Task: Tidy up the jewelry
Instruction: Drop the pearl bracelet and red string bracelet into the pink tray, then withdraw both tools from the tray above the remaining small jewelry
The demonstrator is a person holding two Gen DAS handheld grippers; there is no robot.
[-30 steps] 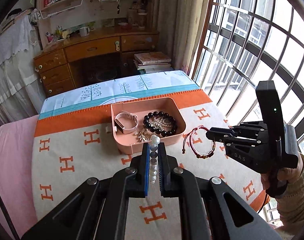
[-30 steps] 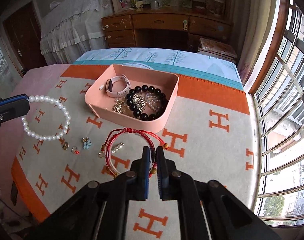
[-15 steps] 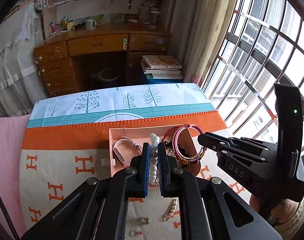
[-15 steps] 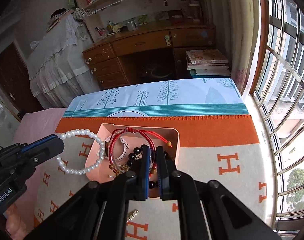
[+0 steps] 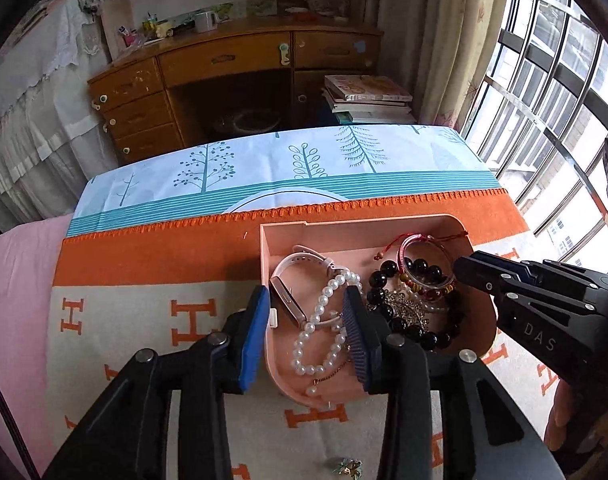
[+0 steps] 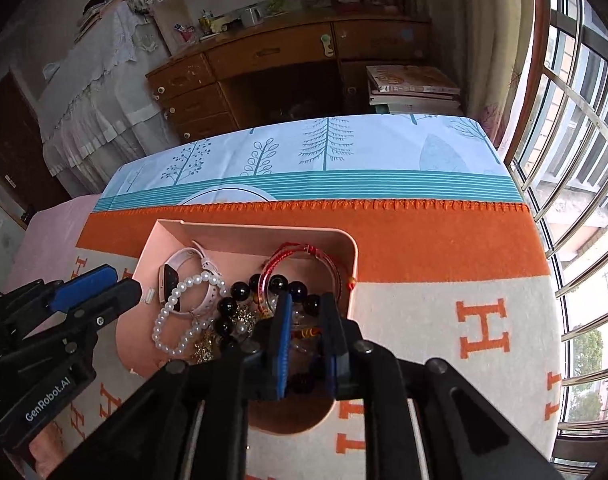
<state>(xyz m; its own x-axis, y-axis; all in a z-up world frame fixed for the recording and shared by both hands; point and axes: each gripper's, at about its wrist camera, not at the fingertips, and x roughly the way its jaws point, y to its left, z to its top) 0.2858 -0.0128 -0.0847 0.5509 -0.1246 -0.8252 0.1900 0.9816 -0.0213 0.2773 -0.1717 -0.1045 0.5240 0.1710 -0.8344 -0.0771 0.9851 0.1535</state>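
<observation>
A pink tray sits on the orange-and-cream blanket. In it lie a white pearl bracelet, a red cord bracelet, a black bead bracelet, a pink watch and a gold chain. My left gripper is open over the tray's left part, its jaws either side of the pearls. My right gripper is open over the tray's right part, above the red bracelet.
A small flower charm lies on the blanket in front of the tray. Beyond the bed stand a wooden desk and a stack of books. A barred window is on the right.
Both grippers came down over the tray and opened. The pearl bracelet and the red bracelet dropped from the jaws and now lie in the tray.
</observation>
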